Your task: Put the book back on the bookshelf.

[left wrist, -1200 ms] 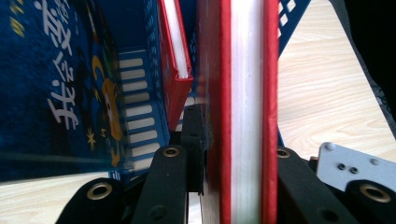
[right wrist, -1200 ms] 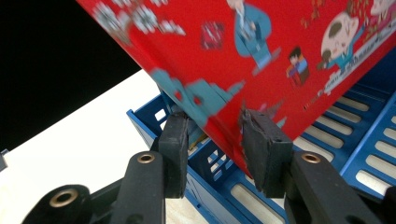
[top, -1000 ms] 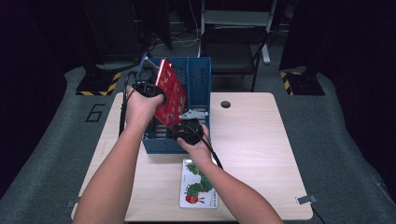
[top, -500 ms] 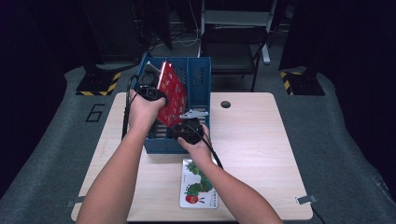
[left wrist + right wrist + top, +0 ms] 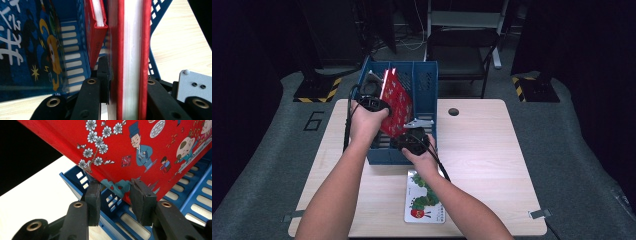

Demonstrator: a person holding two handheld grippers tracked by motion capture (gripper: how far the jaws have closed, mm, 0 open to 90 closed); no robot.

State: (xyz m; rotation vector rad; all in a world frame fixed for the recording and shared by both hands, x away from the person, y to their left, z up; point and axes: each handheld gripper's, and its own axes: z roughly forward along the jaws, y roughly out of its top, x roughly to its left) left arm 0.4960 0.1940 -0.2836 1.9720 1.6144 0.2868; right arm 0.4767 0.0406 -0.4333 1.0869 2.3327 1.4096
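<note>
A red picture book [image 5: 397, 102] hangs tilted over a blue slotted rack [image 5: 427, 85] on the table. My left gripper [image 5: 372, 102] is shut on its upper edge. In the left gripper view the jaws [image 5: 127, 80] clamp the red covers and white pages of the book [image 5: 130, 50]. My right gripper [image 5: 410, 132] is at the book's lower corner inside the rack. In the right gripper view its jaws [image 5: 116, 195] stand open just under the book's lower edge [image 5: 140, 145], with the illustrated cover facing the camera.
Inside the rack stand another red book [image 5: 96, 37] and a blue book [image 5: 25, 45]. A caterpillar book [image 5: 424, 205] lies flat on the wooden table [image 5: 482, 150] near the front edge. A dark chair [image 5: 462, 55] stands behind the table.
The left hand and the red book have sunk slightly toward the rack. The right gripper has stayed by the book's lower corner.
</note>
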